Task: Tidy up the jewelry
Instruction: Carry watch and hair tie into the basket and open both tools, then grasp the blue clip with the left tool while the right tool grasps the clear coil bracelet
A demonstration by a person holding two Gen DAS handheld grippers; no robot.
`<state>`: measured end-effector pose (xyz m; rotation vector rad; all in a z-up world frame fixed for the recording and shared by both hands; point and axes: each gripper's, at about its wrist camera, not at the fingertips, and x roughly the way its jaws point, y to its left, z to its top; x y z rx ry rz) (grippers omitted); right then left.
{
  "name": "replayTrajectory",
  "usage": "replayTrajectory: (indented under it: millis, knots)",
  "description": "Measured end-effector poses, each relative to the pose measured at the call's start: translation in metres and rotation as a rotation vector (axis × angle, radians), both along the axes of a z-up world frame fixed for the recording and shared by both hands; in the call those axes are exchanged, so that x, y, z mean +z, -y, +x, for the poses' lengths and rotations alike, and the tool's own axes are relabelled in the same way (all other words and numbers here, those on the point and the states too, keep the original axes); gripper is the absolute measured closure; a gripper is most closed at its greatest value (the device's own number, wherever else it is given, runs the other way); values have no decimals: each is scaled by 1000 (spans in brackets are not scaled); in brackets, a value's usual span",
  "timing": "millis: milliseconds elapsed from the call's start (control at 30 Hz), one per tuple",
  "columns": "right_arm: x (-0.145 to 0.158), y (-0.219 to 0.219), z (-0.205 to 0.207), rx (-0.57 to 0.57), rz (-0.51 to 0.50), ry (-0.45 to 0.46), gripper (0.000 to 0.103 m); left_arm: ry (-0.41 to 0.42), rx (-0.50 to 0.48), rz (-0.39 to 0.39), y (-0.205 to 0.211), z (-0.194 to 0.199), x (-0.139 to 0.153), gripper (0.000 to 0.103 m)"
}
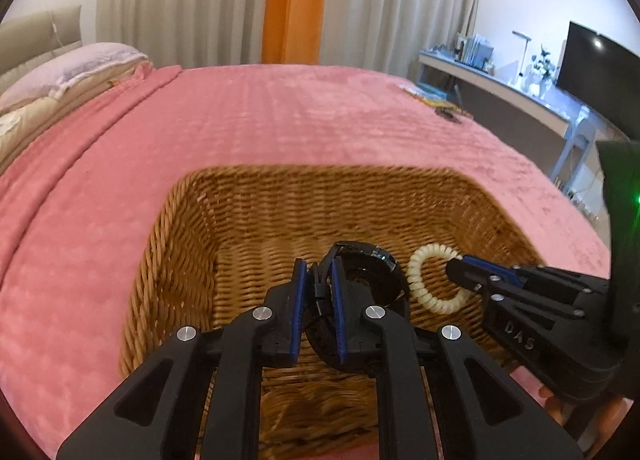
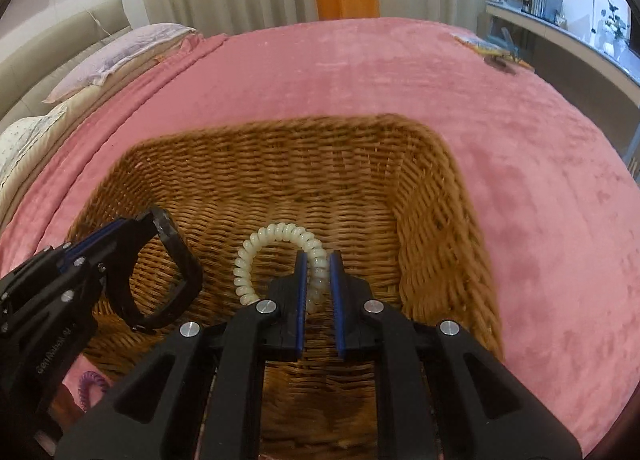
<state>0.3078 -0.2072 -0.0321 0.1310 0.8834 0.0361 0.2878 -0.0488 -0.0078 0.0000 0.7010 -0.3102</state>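
A brown wicker basket [image 1: 240, 196] [image 2: 440, 196] sits on the pink bed cover. My left gripper [image 1: 320, 280] [image 2: 132, 226] is shut on the strap of a black wristwatch [image 1: 368, 264] [image 2: 176, 260] and holds it inside the basket. My right gripper [image 2: 319, 260] [image 1: 460, 266] is shut on a cream spiral hair tie [image 2: 276, 240] [image 1: 424, 280] and holds it inside the basket, to the right of the watch. A purple spiral hair tie [image 2: 90, 384] lies on the cover outside the basket's near left corner.
The pink bed cover [image 1: 280, 112] [image 2: 540, 220] spreads all round the basket. Pillows [image 1: 68, 72] lie at the far left. A small dark item and a yellow booklet [image 1: 436, 100] [image 2: 492, 48] lie at the bed's far right edge. A desk with a monitor [image 1: 592, 60] stands to the right.
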Motion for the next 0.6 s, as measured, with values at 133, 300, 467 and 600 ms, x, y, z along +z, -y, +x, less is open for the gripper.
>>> replayTrajectory:
  millis: [133,300,467,600]
  knots:
    - [4,10,-6,3,79,15,86,17,-1,-41,-6,-4,11,84]
    - [26,17,-31,-8,100,86,75,64,-8,-80,-19,-32,40,72]
    - [62,7,-85,20,62,193,75,119,-24,-121,-39,-84,67,62]
    - [73,-6,-134,41,-6,234,75,161,-31,-153,-61,-133,80,55]
